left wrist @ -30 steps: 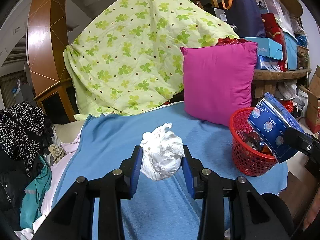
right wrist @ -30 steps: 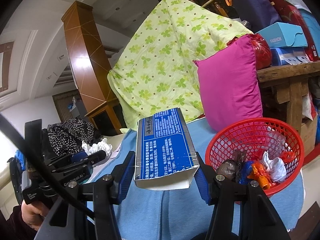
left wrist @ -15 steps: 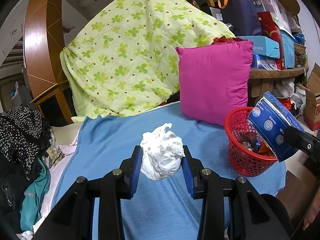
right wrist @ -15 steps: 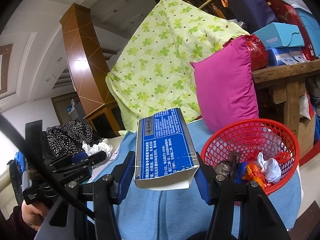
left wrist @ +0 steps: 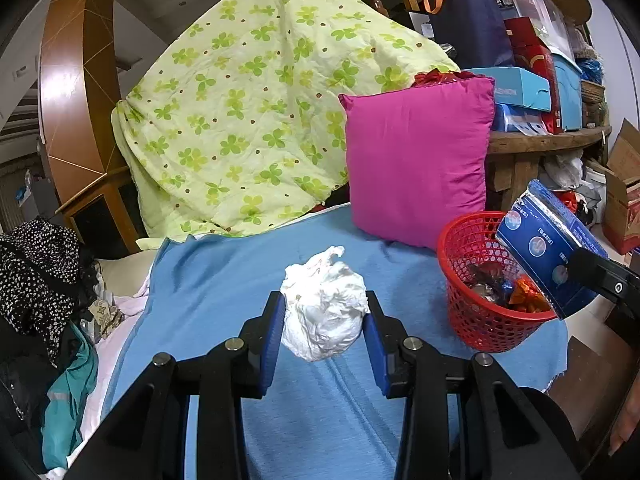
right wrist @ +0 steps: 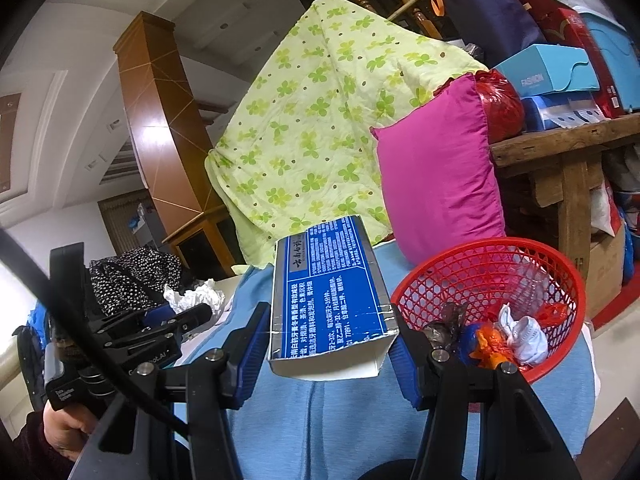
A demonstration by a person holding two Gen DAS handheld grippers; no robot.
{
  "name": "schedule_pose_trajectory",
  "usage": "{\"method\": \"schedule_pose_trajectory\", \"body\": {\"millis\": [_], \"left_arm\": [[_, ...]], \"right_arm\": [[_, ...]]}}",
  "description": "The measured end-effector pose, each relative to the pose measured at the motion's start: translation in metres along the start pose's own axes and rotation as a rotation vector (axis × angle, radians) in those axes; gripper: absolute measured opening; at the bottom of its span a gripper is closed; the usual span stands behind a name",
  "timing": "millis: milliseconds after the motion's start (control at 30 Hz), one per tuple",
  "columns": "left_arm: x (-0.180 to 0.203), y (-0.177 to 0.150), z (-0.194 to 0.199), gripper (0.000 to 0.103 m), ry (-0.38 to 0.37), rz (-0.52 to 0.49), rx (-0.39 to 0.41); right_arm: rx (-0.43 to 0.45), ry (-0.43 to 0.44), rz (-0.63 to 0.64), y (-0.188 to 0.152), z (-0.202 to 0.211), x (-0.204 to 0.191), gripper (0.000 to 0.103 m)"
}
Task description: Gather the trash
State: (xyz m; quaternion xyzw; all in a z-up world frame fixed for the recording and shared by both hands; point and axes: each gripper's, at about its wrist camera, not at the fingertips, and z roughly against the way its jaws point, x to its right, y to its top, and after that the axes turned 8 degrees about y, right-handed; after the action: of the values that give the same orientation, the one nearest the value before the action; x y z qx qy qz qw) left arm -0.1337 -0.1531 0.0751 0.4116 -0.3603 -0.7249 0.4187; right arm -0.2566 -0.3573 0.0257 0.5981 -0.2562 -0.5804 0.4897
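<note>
Status of task: partly done. The red basket (right wrist: 532, 256) stands on the blue cover (left wrist: 240, 276) of the bed, near its right edge and just in front of the pink pillow (left wrist: 416, 160). It already holds several pieces of trash: wrappers in orange, blue and dark foil, and a white crumpled scrap. No loose trash shows on the visible part of the cover.

Two items are in hand and not yet deposited. The left tool (left wrist: 324, 320) is closed on a wad of white paper (left wrist: 324, 312), both blue pads pressed to its sides, held clear above the cover and well left of the basket. The right tool (right wrist: 326, 344) is clamped on a blue carton (right wrist: 328, 292), open end toward the camera, held just left of the basket rim. In the left view the carton overhangs the near side of the basket.

Remaining, in my judgement: release the carton into the basket, then carry the wad across and drop it too. The carton is long against the basket mouth and may lodge on the rim.

Change against the earlier frames: slight. Both grips are unchanged, with the same items at the same width. In both views the basket and pillow sit a little further left in the frame than a second ago, so the views have swung slightly rightward.
</note>
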Motion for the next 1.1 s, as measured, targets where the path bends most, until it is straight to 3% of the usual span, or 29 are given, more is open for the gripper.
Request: {"method": "schedule_pose_trajectory", "body": {"millis": [1100], "left_arm": [[0.036, 0.000, -0.004, 0.040, -0.041, -0.056, -0.012]], "right_arm": [[0.026, -0.051, -0.066, -0.006, 0.022, 0.026, 0.059]]}}
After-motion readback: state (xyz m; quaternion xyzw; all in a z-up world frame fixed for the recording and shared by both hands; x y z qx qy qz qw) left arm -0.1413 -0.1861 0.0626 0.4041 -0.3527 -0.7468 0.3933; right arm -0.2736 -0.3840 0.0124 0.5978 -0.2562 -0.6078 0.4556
